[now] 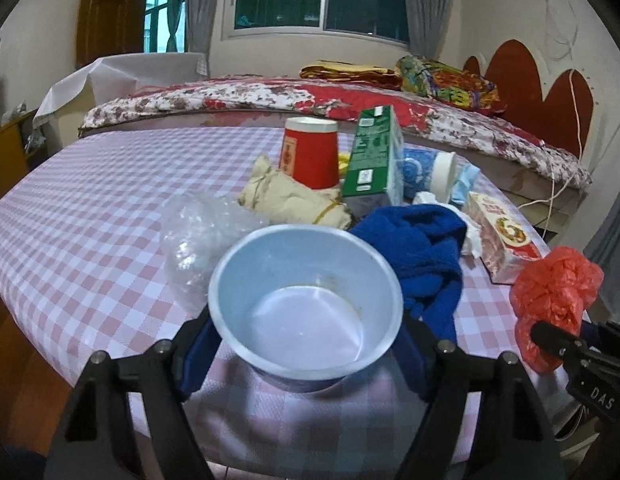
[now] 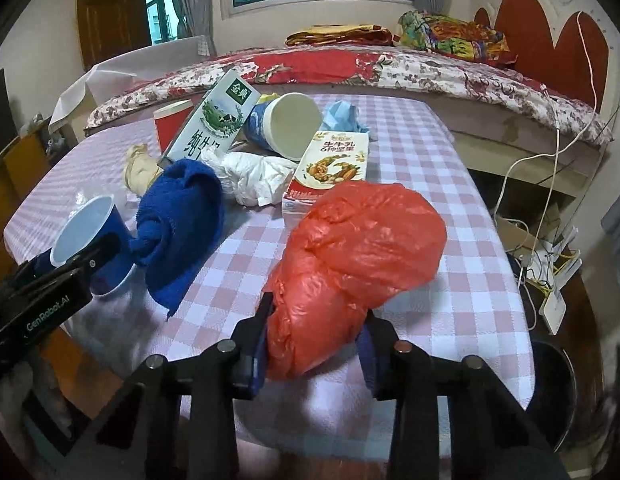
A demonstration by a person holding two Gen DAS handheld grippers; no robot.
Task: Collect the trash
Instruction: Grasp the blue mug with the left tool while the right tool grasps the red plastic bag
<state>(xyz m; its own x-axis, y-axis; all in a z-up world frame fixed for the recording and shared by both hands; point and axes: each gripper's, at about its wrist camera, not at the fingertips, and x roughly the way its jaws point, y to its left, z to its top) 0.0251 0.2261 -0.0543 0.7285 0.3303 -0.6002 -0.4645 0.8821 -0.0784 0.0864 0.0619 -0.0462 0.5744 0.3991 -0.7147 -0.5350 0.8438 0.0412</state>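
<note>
My left gripper [image 1: 306,344] is shut on a blue paper cup [image 1: 306,300], held with its mouth toward the camera, over the near edge of the checked table [image 1: 90,216]; the cup also shows in the right wrist view [image 2: 86,236]. My right gripper [image 2: 313,336] is shut on a crumpled red plastic bag [image 2: 357,252], lifted over the table's near right part; the bag also shows in the left wrist view [image 1: 553,296]. Behind lie a blue towel [image 2: 182,216], white tissue [image 2: 254,178], a green milk carton [image 1: 373,156], a red cup [image 1: 310,152] and a nut-milk box [image 2: 333,164].
Clear bubble wrap [image 1: 198,236] and a tied beige cloth bundle [image 1: 290,196] lie left of the pile. A tipped white cup [image 2: 290,124] and a blue mask [image 2: 337,116] lie behind. A bed [image 2: 349,64] stands beyond the table. Cables and a dark bin [image 2: 549,392] are at right.
</note>
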